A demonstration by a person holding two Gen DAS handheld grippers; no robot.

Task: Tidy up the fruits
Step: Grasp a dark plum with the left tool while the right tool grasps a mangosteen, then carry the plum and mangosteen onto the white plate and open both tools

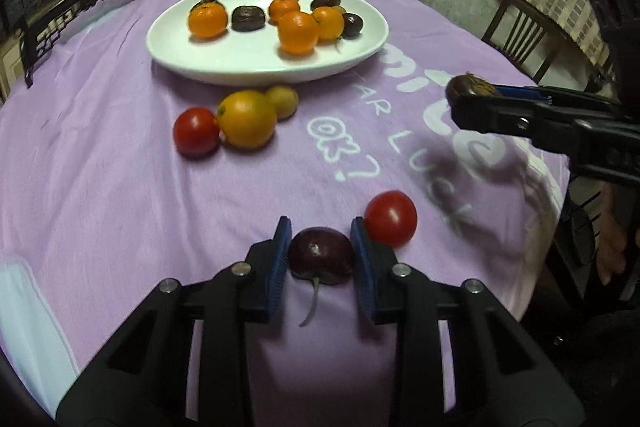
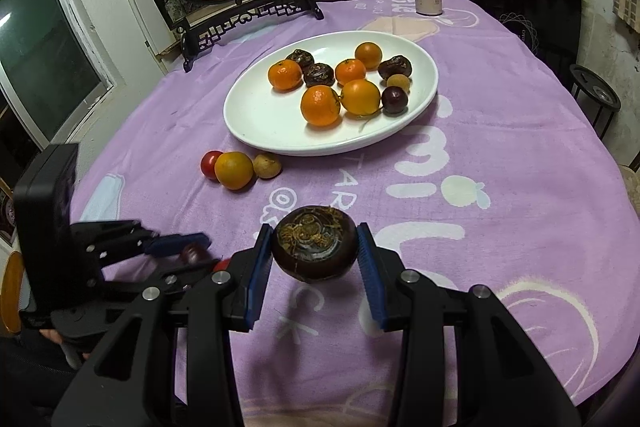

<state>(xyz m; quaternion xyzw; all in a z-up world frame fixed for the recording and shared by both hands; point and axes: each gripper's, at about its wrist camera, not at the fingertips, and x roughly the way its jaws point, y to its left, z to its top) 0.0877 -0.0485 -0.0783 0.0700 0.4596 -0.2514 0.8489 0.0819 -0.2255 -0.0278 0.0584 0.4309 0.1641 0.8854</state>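
A purple tablecloth [image 1: 120, 187] covers the table, the white plate [image 1: 192, 61] already loaded with fruit; the left gripper [image 1: 320, 247] pinches a dark cherry [image 1: 321, 255] resting on the cloth beside a red tomato [image 1: 391, 219]. The right gripper [image 2: 316, 259] holds a brown water chestnut [image 2: 315, 247] aloft; best lift the cherry straight up without nudging that tomato.

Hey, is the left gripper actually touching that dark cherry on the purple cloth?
Touching. In the left wrist view the left gripper has both blue pads pressed against the sides of the dark cherry, with no gap showing.
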